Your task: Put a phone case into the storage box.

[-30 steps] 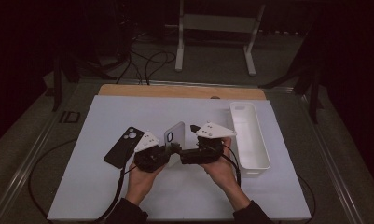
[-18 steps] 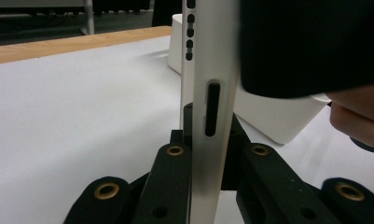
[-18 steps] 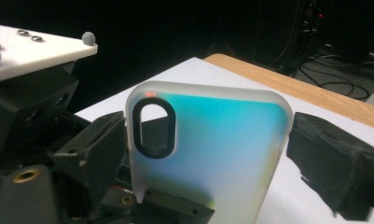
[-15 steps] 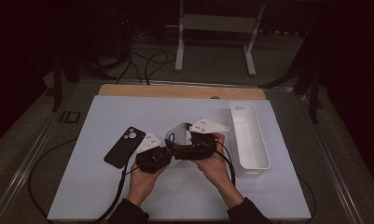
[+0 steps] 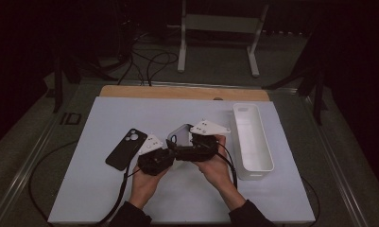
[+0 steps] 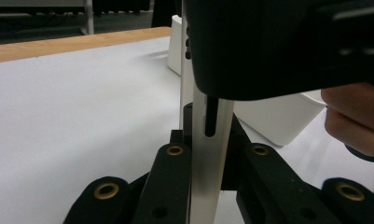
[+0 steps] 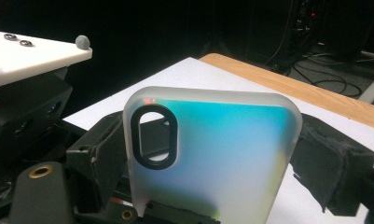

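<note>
A translucent phone case (image 5: 179, 134) stands upright between both grippers at the middle of the white mat. My left gripper (image 5: 172, 150) is shut across the case's thickness; in the left gripper view the thin case (image 6: 208, 135) rises edge-on from between its jaws (image 6: 208, 156). My right gripper (image 5: 181, 142) has just been closing, with the case (image 7: 212, 154) across its gap (image 7: 217, 165) and its pads (image 7: 336, 170) against the case's two long edges. A black phone (image 5: 125, 148) lies flat to the left of the hands.
A long white bin (image 5: 253, 142) sits on the mat to the right, close to the right hand. The table's wooden edge (image 5: 177, 92) runs along the back. Cables trail from the grippers toward the front. A stand and cables are on the floor beyond.
The right hand has moved left with its gripper until its jaws came around the case that the left gripper holds. The left hand, phone and bin have stayed put.
</note>
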Demonstrator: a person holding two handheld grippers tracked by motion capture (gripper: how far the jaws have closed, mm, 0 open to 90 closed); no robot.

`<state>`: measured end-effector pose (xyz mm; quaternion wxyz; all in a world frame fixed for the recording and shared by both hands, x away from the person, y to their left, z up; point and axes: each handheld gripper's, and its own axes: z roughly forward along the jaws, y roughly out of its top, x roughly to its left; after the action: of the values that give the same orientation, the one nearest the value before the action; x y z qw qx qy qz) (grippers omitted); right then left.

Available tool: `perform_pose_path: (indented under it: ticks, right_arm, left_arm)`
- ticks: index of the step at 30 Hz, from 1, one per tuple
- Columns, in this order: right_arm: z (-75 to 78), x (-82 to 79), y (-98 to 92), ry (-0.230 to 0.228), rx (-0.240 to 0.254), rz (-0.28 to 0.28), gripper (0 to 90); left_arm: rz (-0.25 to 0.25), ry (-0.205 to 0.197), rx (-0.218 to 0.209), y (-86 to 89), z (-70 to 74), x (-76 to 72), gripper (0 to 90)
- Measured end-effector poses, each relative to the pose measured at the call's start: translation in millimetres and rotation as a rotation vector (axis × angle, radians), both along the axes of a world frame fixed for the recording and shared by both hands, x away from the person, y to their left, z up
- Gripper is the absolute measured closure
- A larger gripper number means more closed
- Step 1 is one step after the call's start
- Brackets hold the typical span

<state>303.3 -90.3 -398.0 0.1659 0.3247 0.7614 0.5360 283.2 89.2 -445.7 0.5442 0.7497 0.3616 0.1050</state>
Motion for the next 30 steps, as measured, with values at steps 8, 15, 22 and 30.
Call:
perform_pose_path:
  ticks: [8, 15, 22, 30]
  right_arm:
    - [1.2, -0.5, -1.1, -0.013, 0.007, -0.003, 16.8]
    - [1.7, 1.4, -4.5, -0.013, 0.004, -0.018, 16.8]
    - [2.0, 3.3, -6.8, -0.013, 0.001, -0.027, 16.8]
    - [4.3, 7.5, -12.3, -0.014, -0.001, -0.047, 16.7]
  left_arm:
    - [0.016, -0.019, 0.032, 1.2, 0.2, -2.0, 65.4]
    - [0.063, -0.022, 0.041, 4.6, 0.3, -3.0, 33.9]
    - [0.114, -0.022, 0.065, 10.1, 0.1, -4.8, 10.8]
    - [0.142, -0.044, 0.094, 27.7, -6.0, -9.9, 0.0]
